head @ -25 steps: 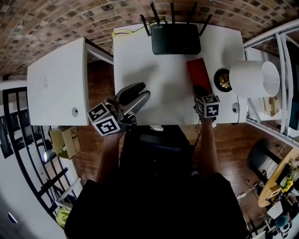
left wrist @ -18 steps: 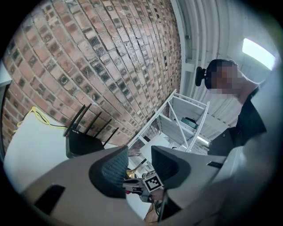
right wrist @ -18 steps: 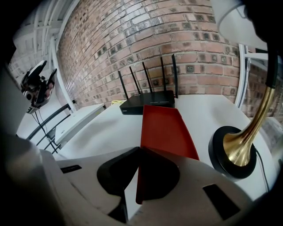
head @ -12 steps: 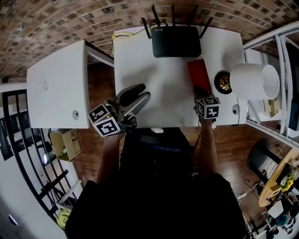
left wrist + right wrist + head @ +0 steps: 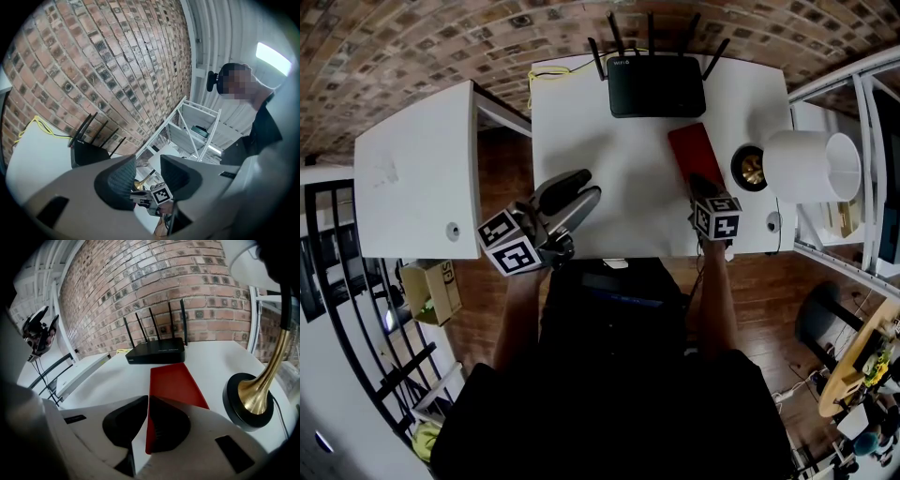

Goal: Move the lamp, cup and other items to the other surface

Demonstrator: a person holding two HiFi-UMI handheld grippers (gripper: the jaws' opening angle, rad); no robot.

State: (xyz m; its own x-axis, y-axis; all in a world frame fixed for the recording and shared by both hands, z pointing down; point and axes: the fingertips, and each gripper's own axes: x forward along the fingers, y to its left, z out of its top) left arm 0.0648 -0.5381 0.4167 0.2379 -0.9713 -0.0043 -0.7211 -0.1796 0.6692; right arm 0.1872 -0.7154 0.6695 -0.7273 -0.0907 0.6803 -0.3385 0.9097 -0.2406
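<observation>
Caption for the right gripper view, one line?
Right gripper shut on the near edge of a flat red book; black router behind, brass-stemmed lamp at right.

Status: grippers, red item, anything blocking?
Left gripper open, empty. Right gripper shut at near end of red flat item, hold unconfirmed. Close on its right: lamp base.

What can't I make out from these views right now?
Near end of the red flat item: right gripper view, covered by the right tool, whose jaws are shut on its edge.
What that item is: no view shows print or detail.
Lamp shade: right gripper view, cut off by the top edge; in the head view it hides the stem.
Router label: head view, too small to read.
</observation>
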